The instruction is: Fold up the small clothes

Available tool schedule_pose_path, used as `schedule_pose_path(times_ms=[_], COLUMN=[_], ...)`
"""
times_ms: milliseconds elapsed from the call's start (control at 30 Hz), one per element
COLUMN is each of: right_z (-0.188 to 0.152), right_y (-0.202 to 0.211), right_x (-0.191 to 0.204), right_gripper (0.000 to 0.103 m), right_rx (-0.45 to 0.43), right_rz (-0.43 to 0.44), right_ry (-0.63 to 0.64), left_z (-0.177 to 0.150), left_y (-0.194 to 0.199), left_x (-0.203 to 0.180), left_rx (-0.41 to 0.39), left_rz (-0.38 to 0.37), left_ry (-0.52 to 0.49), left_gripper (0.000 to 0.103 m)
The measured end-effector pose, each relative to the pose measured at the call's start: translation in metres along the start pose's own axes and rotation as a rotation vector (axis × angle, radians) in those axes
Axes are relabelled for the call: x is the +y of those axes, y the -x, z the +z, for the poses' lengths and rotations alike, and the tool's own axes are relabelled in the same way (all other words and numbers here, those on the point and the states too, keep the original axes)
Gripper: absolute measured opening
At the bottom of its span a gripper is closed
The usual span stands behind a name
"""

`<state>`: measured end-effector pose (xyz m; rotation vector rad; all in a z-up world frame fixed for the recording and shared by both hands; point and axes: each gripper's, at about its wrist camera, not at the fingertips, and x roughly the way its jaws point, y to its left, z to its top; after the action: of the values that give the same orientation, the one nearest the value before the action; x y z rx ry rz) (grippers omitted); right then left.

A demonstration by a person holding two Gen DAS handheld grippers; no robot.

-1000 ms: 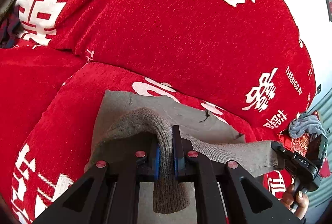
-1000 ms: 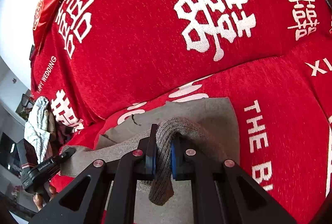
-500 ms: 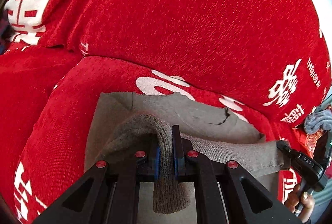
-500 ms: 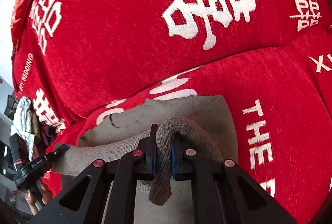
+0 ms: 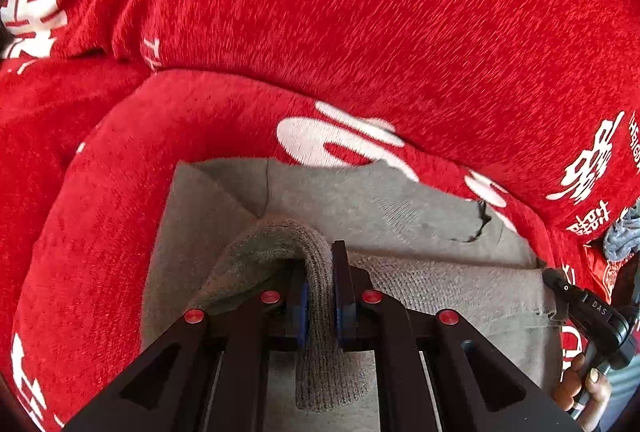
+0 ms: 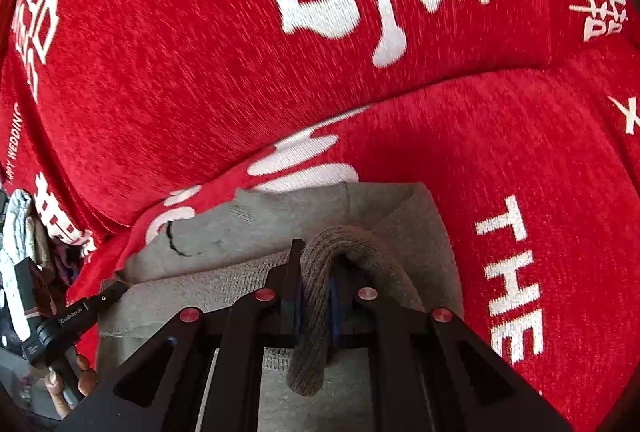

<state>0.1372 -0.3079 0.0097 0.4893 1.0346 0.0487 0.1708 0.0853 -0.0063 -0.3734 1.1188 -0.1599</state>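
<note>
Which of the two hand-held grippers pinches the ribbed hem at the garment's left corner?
The left hand-held gripper, clamping the grey knitted garment's corner by the bare red sofa cover; the right hand-held gripper holds the opposite corner.

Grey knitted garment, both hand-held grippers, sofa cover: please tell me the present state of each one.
grey knitted garment: partly folded, lying on the seat, its ribbed edge lifted at both ends.
left hand-held gripper: shut on the ribbed edge.
right hand-held gripper: shut on the ribbed edge.
red sofa cover: spread over seat and backrest, under the garment.
</note>
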Motion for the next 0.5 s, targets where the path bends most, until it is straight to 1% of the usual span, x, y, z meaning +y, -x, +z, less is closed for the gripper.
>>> schedule_pose_path(times_ms=[133,233,267,300,333,400,467,500], right_z=[-0.001,0.001,0.002,0.003,0.003,0.002,0.001,0.0], right_y=[-0.008,-0.004,-0.002,0.002,0.007,0.017,0.029,0.034], right_x=[-0.006,-0.008,-0.007,-0.006,-0.004,0.001,0.005,0.006], right_gripper=[0.012,0.017,0.023,0.032,0.038,0.056,0.065,0.065], right_rx=[0.019,0.027,0.029,0.026,0.015,-0.008,-0.041,-0.046], right_rz=[0.024,0.069,0.083,0.097,0.11,0.132,0.132,0.136], right_ry=[-0.03,-0.048,-0.049,-0.049,-0.045,-0.037,-0.031,-0.03], left_z=[0.0,0.002,0.003,0.004,0.005,0.007,0.006,0.006], left_y=[-0.004,-0.004,-0.003,-0.003,-0.001,0.002,0.011,0.014], left_x=[-0.003,-0.008,-0.009,-0.009,-0.009,-0.011,-0.015,-0.016], left_rx=[0.017,0.031,0.039,0.056,0.075,0.099,0.084,0.078], left_rz=[0.013,0.039,0.041,0.035,0.019,0.011,0.008,0.004], left_ry=[-0.012,-0.029,-0.023,-0.011,-0.001,0.003,-0.004,-0.001], left_gripper=[0.012,0.012,0.012,0.012,0.012,0.012,0.012,0.012])
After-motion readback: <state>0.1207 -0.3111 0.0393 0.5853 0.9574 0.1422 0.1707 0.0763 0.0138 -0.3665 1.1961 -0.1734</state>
